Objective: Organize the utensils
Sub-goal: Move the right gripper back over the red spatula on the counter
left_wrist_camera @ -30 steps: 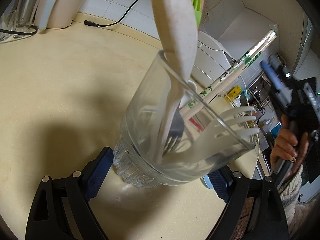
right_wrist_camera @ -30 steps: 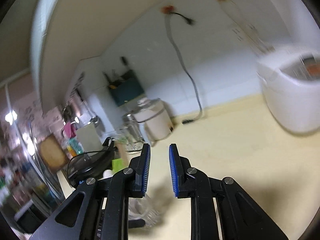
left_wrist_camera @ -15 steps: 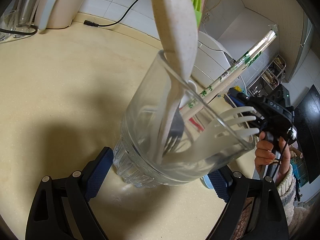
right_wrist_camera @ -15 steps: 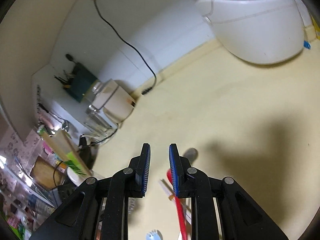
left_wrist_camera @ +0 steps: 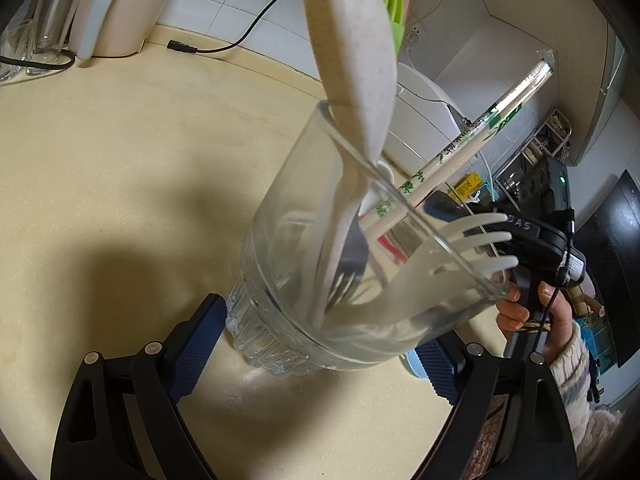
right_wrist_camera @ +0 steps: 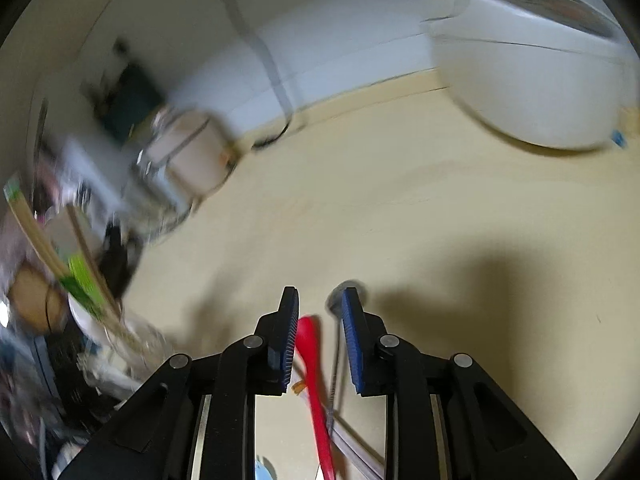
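Utensils already gathered in a clear glass (left_wrist_camera: pixel 344 264) near the middle of the cream counter (left_wrist_camera: pixel 120 168), seen from the left wrist: pale spoon (left_wrist_camera: pixel 352 52) leaning out over the far rim, white fork (left_wrist_camera: pixel 472 248) with tines poking past the right side, wrapped chopsticks (left_wrist_camera: pixel 480 140) slanting up to the right. Left gripper (left_wrist_camera: pixel 316 344) straddling the base of the glass, blue pads close on either side; whether pressing on it or only just beside it cannot be told from this angle. Green printed characters on the chopstick sleeve, too small and warped to read; letters looking like "DAS" on the black body of the right gripper (left_wrist_camera: pixel 532 228), held in a hand (left_wrist_camera: pixel 532 316) off to the right beyond the glass. From the right wrist, much blurred: right gripper (right_wrist_camera: pixel 320 320) low over the counter near its front edge, jaws opening, a red spoon (right_wrist_camera: pixel 314 364) and a thin metal-handled utensil (right_wrist_camera: pixel 338 360) lying between them, neither pinched. Risks, as judgement: two handles so close together could both be caught, or the thin one knocked aside; a hurried, tilted closing could skid the red spoon along the smooth counter; a crowded, top-heavy glass could tip if bumped during the drop-in. No readable writing in this view.
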### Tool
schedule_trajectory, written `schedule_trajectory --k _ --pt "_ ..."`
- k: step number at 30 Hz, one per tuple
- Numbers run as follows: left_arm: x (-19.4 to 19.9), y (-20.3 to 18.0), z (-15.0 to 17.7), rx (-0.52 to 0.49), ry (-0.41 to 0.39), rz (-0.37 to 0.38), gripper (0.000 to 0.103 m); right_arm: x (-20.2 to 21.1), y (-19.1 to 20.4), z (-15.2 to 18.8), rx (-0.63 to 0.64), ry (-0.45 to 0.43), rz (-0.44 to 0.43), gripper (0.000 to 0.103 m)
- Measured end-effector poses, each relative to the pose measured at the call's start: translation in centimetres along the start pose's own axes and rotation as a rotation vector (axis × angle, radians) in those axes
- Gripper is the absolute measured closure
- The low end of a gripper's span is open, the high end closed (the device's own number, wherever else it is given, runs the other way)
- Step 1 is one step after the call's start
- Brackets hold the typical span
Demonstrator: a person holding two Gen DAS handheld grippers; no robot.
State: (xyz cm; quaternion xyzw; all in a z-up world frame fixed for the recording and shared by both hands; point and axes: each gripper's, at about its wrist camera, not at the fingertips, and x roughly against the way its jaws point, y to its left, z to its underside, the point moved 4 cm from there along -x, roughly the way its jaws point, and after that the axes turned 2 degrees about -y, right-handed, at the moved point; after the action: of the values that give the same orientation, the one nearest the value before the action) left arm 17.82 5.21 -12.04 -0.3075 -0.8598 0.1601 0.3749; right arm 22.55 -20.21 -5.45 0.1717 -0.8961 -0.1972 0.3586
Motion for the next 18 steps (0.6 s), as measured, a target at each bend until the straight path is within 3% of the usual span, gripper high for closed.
schedule_trajectory --k 2,5,12,18 --pt "0.0 0.0 0.0 0.001 0.0 0.001 0.011 -1.5 1.0 0.1 0.069 0.054 -0.035 0.08" --pt "-0.2 -0.2 0.0 0.001 0.0 0.002 0.011 -3.2 1.2 1.0 0.107 0.115 -0.008 0.08" --pt "-0.1 -0.1 0.0 0.001 -0.001 0.003 0.011 -2.3 1.0 1.6 0.095 0.087 -0.052 0.08" --pt "-0.1 -0.1 0.0 0.001 -0.002 0.002 0.011 -4.1 1.7 2.5 0.162 0.136 0.04 0.08"
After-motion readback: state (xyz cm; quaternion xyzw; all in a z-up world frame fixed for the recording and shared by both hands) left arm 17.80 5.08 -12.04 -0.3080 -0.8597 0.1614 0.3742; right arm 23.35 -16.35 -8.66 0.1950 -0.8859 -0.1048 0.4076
